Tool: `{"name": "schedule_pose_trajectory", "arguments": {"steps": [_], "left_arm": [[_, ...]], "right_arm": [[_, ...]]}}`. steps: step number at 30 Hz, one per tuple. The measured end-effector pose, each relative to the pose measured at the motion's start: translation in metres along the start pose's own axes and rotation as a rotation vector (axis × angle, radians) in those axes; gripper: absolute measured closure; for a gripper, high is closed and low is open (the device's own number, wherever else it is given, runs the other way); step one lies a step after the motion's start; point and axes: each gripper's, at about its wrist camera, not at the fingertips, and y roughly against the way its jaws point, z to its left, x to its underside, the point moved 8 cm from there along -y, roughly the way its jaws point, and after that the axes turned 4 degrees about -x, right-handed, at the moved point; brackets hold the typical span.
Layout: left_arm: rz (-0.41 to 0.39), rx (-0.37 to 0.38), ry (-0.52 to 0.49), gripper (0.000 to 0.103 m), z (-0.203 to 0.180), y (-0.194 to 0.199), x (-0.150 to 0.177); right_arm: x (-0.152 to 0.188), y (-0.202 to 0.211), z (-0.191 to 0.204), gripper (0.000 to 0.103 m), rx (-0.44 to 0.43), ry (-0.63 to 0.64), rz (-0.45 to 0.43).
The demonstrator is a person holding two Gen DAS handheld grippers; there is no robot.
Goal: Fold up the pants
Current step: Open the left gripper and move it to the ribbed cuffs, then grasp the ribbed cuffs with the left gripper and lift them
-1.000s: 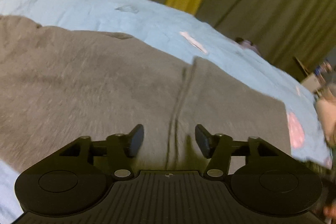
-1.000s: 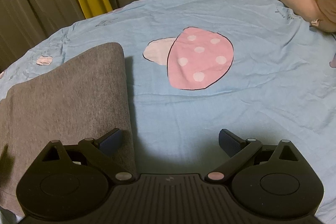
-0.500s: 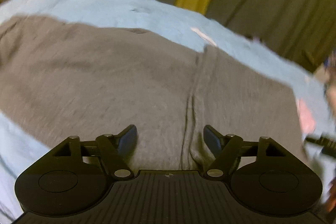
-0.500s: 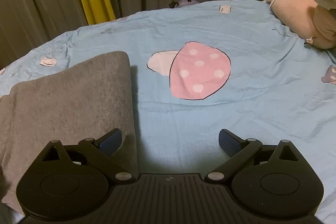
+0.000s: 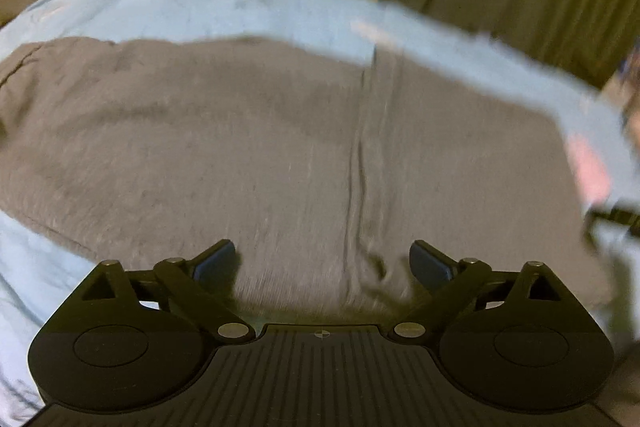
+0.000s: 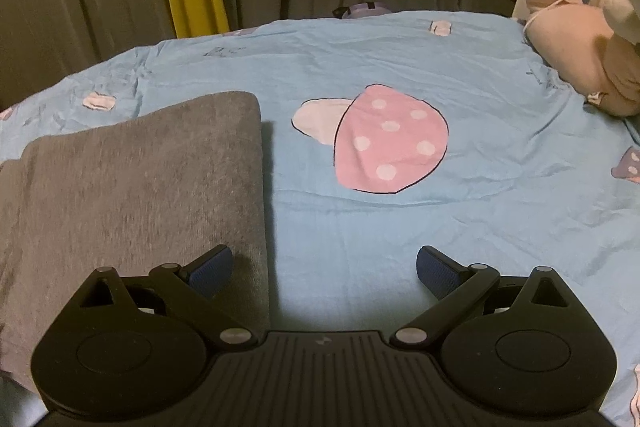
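Two grippers hang over grey pants (image 5: 280, 147) that lie flat on a blue bedsheet (image 6: 400, 247), and neither holds any cloth. In the left wrist view the left gripper (image 5: 322, 259) has its fingers spread wide, both pads above the fabric near the pants' close edge; a vertical seam or fold line runs away from just right of the midpoint between them. The garment's long axis lies crosswise to these fingers, stretching far to the left and ending in a straight edge on the right. The picture is blurred, so whether the pads touch the cloth I cannot tell. In the right wrist view the right gripper (image 6: 324, 269) is equally wide, and it straddles that straight right-hand edge: its left pad sits over the grey cloth, its right pad over bare sheet, with the pink mushroom print (image 6: 390, 139) farther ahead and a plush toy (image 6: 584, 39) well off to the right. My reading is that the right gripper is better placed to pinch this end, since the edge already lies between its fingers, while the left would need to reach the near hem below it before a fold along the length can begin
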Motion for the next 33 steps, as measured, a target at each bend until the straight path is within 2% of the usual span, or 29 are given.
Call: {"name": "schedule_pose_trajectory", "arguments": {"steps": [1,3,6,8,10,11,13,14,15,20,22,23,27,30,33], "left_arm": [[0.033,-0.024,0.0,0.004,0.001,-0.006,0.002],[0.032,-0.01,0.042,0.004,0.005,-0.006,0.001],[-0.056,-0.018,0.157,0.005,0.027,0.007,-0.009],[-0.129,-0.012,0.285,0.005,0.046,0.017,-0.015],[-0.183,-0.002,0.419,0.004,0.07,0.023,-0.018],[-0.202,-0.008,0.489,0.004,0.085,0.025,-0.021],[-0.21,-0.034,0.579,0.003,0.114,0.026,-0.021],[-0.212,-0.05,0.618,0.003,0.131,0.029,-0.021],[-0.22,-0.06,0.651,0.003,0.146,0.032,-0.02],[-0.332,-0.073,0.81,0.002,0.221,0.041,-0.011],[-0.33,-0.089,0.829,0.002,0.243,0.04,-0.008],[-0.318,-0.122,0.83,0.002,0.254,0.039,-0.006],[-0.297,-0.219,0.742,0.002,0.277,0.034,-0.002],[-0.278,-0.189,0.754,0.002,0.29,0.023,-0.003],[-0.279,-0.147,0.789,0.002,0.297,0.013,-0.004]], "right_arm": [[-0.001,0.003,0.002,0.004,0.002,0.015,-0.015],[-0.005,0.017,0.011,0.004,-0.019,0.056,-0.09],[-0.007,0.05,0.035,0.004,-0.15,0.156,-0.255],[-0.001,0.064,0.056,0.004,-0.252,0.223,-0.307],[0.009,0.064,0.071,0.004,-0.317,0.259,-0.277],[0.015,0.058,0.078,0.004,-0.326,0.276,-0.232],[0.025,0.04,0.087,0.013,-0.302,0.313,-0.125],[0.029,0.031,0.089,0.023,-0.281,0.324,-0.08],[0.03,0.023,0.087,0.029,-0.263,0.319,-0.044],[0.024,0.005,0.067,0.029,-0.238,0.184,0.014],[0.024,-0.001,0.065,0.024,-0.225,0.167,0.024],[0.025,-0.002,0.065,0.021,-0.214,0.171,0.025],[0.027,-0.003,0.071,0.012,-0.187,0.208,0.019],[0.026,-0.01,0.067,0.004,-0.175,0.181,0.038],[0.026,-0.017,0.06,0.004,-0.207,0.11,0.073]]}}
